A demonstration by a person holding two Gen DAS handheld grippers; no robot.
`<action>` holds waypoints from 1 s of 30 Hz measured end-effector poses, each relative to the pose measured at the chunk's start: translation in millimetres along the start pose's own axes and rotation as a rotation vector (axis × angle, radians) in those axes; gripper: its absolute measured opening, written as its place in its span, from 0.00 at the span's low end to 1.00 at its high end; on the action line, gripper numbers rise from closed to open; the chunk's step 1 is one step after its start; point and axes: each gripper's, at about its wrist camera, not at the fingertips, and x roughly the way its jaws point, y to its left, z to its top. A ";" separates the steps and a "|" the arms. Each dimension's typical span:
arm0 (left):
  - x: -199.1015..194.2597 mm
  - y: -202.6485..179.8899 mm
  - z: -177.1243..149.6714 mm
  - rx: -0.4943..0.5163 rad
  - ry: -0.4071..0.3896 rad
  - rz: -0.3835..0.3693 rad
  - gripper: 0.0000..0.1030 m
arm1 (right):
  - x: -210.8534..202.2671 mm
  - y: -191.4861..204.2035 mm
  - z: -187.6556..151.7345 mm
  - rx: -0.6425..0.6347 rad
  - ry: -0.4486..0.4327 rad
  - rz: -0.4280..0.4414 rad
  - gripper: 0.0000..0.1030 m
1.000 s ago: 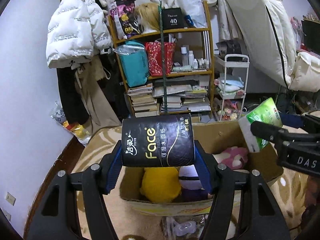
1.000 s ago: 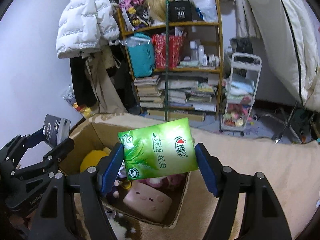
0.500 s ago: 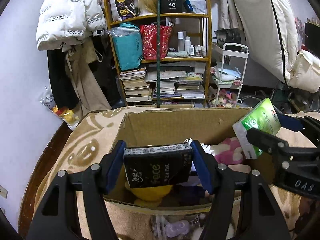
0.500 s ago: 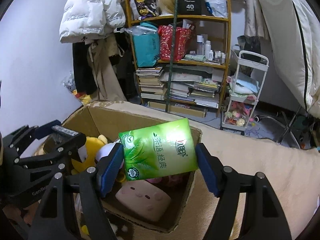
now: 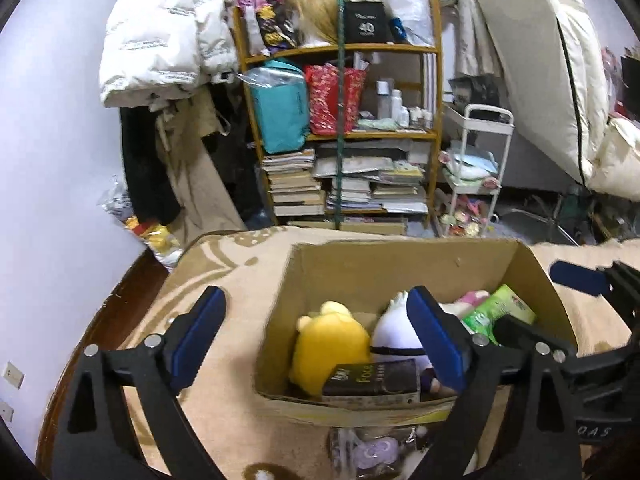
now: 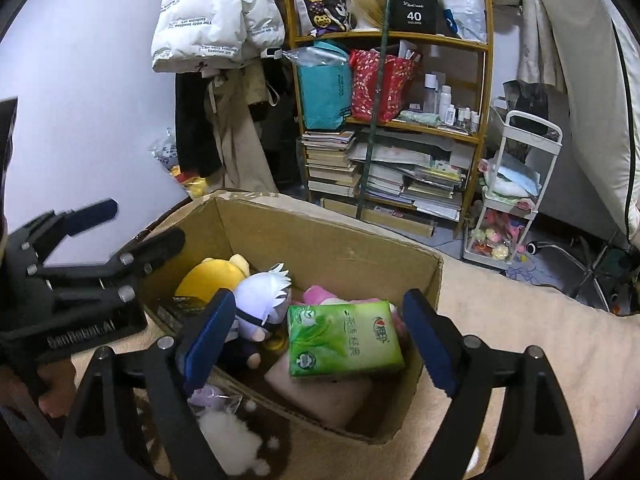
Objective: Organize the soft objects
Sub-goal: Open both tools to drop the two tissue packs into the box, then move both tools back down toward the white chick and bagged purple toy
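The left gripper [image 5: 316, 344] is opening, its jaws holding nothing, the black tissue pack [image 5: 372, 379] lying below it in the cardboard box [image 6: 320, 240], while the right gripper [image 6: 316, 340], likewise opening, hangs above the released green tissue pack [image 6: 344, 338] atop the plush toys.

1 cardboard box [image 6: 400, 256]; 2 tissue packs: green [image 6: 344, 338], black [image 5: 372, 376]; 2 plush toys: yellow [image 5: 328, 344], white-haired [image 6: 264, 296].

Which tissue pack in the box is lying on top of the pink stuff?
The green tissue pack, lying flat on the pink plush cushion. The black tissue pack is different: it stands on edge against the near wall of the cardboard box, beside the yellow plush.
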 end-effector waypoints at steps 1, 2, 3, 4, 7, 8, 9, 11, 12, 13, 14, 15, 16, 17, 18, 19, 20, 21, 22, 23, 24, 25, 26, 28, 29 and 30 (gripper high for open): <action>-2.6 2.9 2.0 -0.003 0.000 0.003 0.89 | -2.1 1.1 -0.5 -0.001 0.002 -0.002 0.87; -4.1 5.3 2.8 -0.006 0.001 0.005 0.89 | -4.0 1.6 -0.7 0.000 0.003 -0.002 0.87; -6.7 8.5 3.1 -0.012 0.003 0.008 0.89 | -7.2 2.2 -1.4 0.003 0.002 0.000 0.88; -9.5 11.7 2.8 -0.020 0.006 0.011 0.89 | -9.9 2.4 -1.8 0.005 0.001 0.001 0.90; -16.0 19.4 0.8 -0.042 0.017 0.008 0.90 | -21.2 3.0 -3.0 0.016 -0.016 0.001 1.00; -18.9 21.3 -0.5 -0.049 0.022 0.007 0.90 | -26.1 3.7 -3.3 0.021 -0.027 -0.003 1.00; -22.9 24.1 -2.1 -0.056 0.025 0.007 0.90 | -30.4 4.3 -3.5 0.024 -0.035 -0.007 1.00; -29.5 26.3 -5.5 -0.053 0.026 0.007 0.91 | -36.9 5.1 -3.9 0.033 -0.038 -0.015 1.00; -33.9 26.9 -7.2 -0.047 0.026 0.009 0.91 | -40.5 5.3 -4.6 0.038 -0.039 -0.012 1.00; -38.3 27.0 -8.8 -0.037 0.027 0.011 0.91 | -44.0 5.9 -5.2 0.043 -0.040 -0.008 1.00; -42.4 26.9 -10.1 -0.029 0.027 0.014 0.91 | -46.5 6.4 -5.6 0.045 -0.040 -0.006 1.00; -46.6 27.0 -12.0 -0.024 0.026 0.019 0.91 | -50.6 7.4 -6.9 0.047 -0.041 -0.006 1.00; -51.1 27.6 -14.5 -0.021 0.028 0.022 0.92 | -54.4 8.4 -8.1 0.048 -0.042 -0.008 1.00; -54.0 28.0 -16.4 -0.021 0.030 0.022 0.92 | -57.5 9.3 -9.1 0.048 -0.043 -0.010 1.00; -57.4 29.6 -19.1 -0.026 0.034 0.021 0.92 | -61.3 10.9 -10.5 0.047 -0.042 -0.011 1.00; -60.2 30.9 -21.7 -0.034 0.039 0.022 0.92 | -65.9 12.9 -12.2 0.045 -0.043 -0.012 1.00; -63.1 32.3 -24.8 -0.041 0.044 0.023 0.93 | -69.9 14.8 -13.7 0.042 -0.048 -0.013 1.00; -66.6 33.7 -28.7 -0.045 0.051 0.024 0.93 | -75.5 17.6 -15.6 0.035 -0.054 -0.014 1.00; -69.3 34.3 -31.3 -0.046 0.055 0.026 0.93 | -79.9 19.7 -17.6 0.029 -0.059 -0.016 1.00; -72.4 34.5 -34.3 -0.044 0.059 0.028 0.93 | -84.8 22.7 -20.3 0.020 -0.064 -0.017 1.00; -75.4 34.3 -36.9 -0.044 0.064 0.030 0.93 | -87.5 24.7 -22.0 0.014 -0.066 -0.018 1.00; -77.2 34.4 -37.8 -0.044 0.068 0.031 0.93 | -90.4 27.3 -24.7 0.006 -0.064 -0.019 1.00; -79.7 35.0 -39.7 -0.048 0.072 0.033 0.93 | -92.6 29.7 -27.5 0.000 -0.062 -0.021 1.00; -84.7 36.3 -44.3 -0.061 0.082 0.031 0.93 | -95.2 33.7 -33.1 -0.007 -0.052 -0.023 1.00; -86.9 37.0 -46.6 -0.066 0.086 0.031 0.93 | -96.1 35.0 -35.9 -0.008 -0.048 -0.024 1.00; -89.6 37.2 -49.6 -0.067 0.093 0.031 0.93 | -96.8 36.4 -38.4 -0.010 -0.044 -0.026 1.00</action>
